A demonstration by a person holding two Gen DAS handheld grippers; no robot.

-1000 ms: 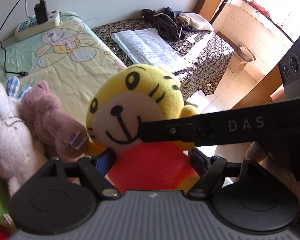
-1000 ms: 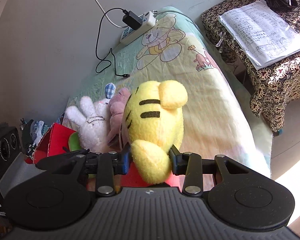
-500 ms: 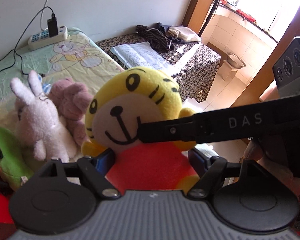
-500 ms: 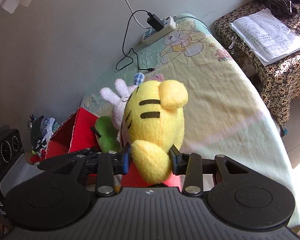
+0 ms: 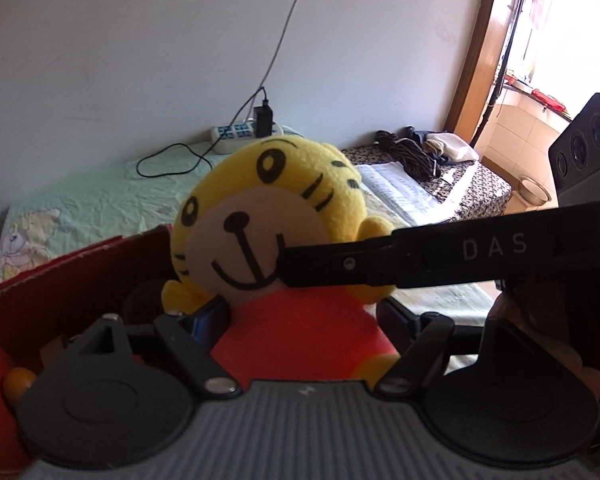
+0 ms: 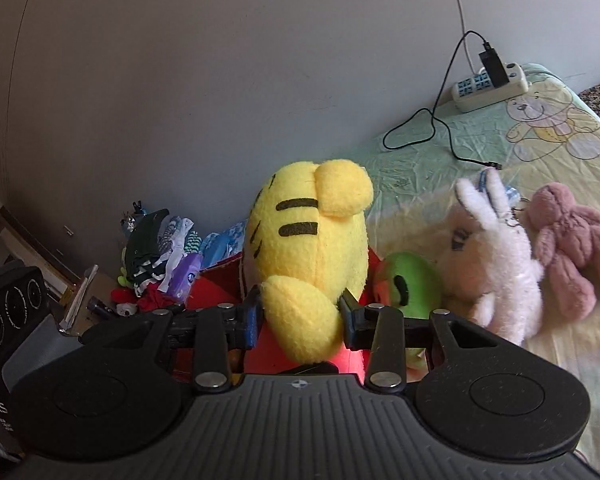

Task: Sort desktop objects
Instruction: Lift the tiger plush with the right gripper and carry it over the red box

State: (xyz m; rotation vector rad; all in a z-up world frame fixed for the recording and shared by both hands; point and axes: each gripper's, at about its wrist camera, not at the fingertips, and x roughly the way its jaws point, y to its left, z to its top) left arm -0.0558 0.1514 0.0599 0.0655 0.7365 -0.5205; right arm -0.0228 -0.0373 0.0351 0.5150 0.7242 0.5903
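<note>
Left hand-held gripper [image 5: 300,320] clenched on red body of yellow plush tiger toy [image 5: 268,216]. Right hand-held gripper [image 6: 300,316] clamped on its yellow paw. Toy held aloft above red cardboard box [image 5: 72,276]. On bed nearby: green plush [image 6: 404,288], white plush rabbit [image 6: 496,256], pink plush bear [image 6: 568,240].

A white power strip [image 6: 490,87] (charger plugged in) lies on the bedsheet [image 6: 432,152].
</note>
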